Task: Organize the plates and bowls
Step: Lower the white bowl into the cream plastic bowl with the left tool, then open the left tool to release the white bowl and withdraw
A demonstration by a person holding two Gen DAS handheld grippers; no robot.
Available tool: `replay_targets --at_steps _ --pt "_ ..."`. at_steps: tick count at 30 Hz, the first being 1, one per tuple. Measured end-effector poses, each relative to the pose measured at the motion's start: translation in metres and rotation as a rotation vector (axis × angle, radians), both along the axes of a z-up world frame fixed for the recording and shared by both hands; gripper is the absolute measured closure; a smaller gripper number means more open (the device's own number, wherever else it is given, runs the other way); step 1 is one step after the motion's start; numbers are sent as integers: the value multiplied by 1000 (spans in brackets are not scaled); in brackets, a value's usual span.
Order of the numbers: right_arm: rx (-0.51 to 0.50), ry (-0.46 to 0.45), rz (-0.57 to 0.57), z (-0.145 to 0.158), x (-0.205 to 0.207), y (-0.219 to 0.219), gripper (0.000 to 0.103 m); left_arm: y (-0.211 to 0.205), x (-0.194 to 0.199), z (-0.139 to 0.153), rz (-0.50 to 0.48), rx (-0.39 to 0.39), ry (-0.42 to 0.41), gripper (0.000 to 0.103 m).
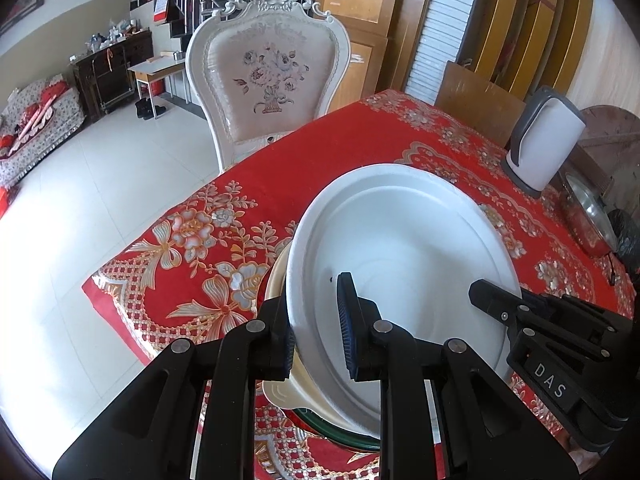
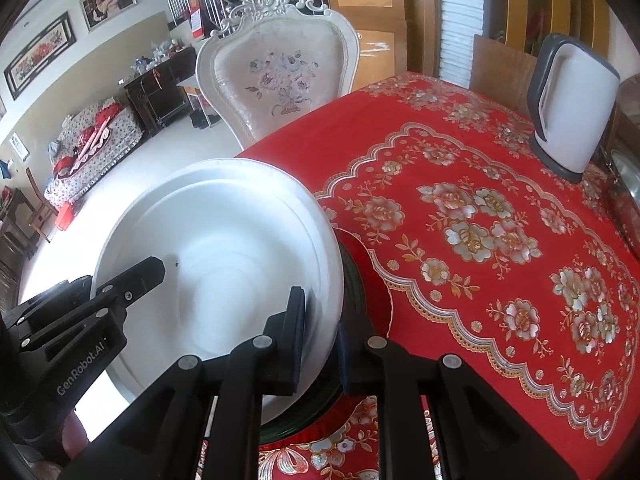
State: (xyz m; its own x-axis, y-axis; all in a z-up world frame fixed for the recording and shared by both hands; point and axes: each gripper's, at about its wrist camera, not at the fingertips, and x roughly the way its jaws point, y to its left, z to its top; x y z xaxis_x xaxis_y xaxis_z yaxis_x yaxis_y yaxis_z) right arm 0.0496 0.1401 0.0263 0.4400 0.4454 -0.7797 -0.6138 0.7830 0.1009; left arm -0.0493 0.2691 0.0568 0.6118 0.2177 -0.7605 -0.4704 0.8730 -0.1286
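Note:
A large white plate (image 1: 404, 248) hangs tilted over a stack near the table's left edge, held on both sides. My left gripper (image 1: 316, 334) is shut on its left rim, one blue pad inside and one outside. On the opposite rim of the white plate (image 2: 224, 248), my right gripper (image 2: 320, 344) is shut, the edge running between its pads. Beneath sit a cream plate (image 1: 280, 394) and a dark green-rimmed plate (image 1: 344, 438), mostly hidden. The green plate (image 2: 354, 280) shows beside the white one in the right wrist view.
The table (image 1: 320, 152) wears a red flowered cloth. A white and grey kettle (image 1: 548, 144) stands at the far right, with a lidded metal pot (image 1: 592, 216) behind it. A white carved chair (image 1: 268, 72) faces the far edge. Floor lies to the left.

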Motion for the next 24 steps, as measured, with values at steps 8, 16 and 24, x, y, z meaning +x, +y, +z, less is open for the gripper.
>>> replay_targets --at_steps 8,16,24 --pt "24 26 -13 0 0 -1 87 -2 -3 5 14 42 -18 83" --pt "49 35 -20 2 -1 -3 86 3 -9 12 57 74 -35 83" --pt "74 13 -24 8 -5 -7 86 0 -15 18 77 96 -51 83"
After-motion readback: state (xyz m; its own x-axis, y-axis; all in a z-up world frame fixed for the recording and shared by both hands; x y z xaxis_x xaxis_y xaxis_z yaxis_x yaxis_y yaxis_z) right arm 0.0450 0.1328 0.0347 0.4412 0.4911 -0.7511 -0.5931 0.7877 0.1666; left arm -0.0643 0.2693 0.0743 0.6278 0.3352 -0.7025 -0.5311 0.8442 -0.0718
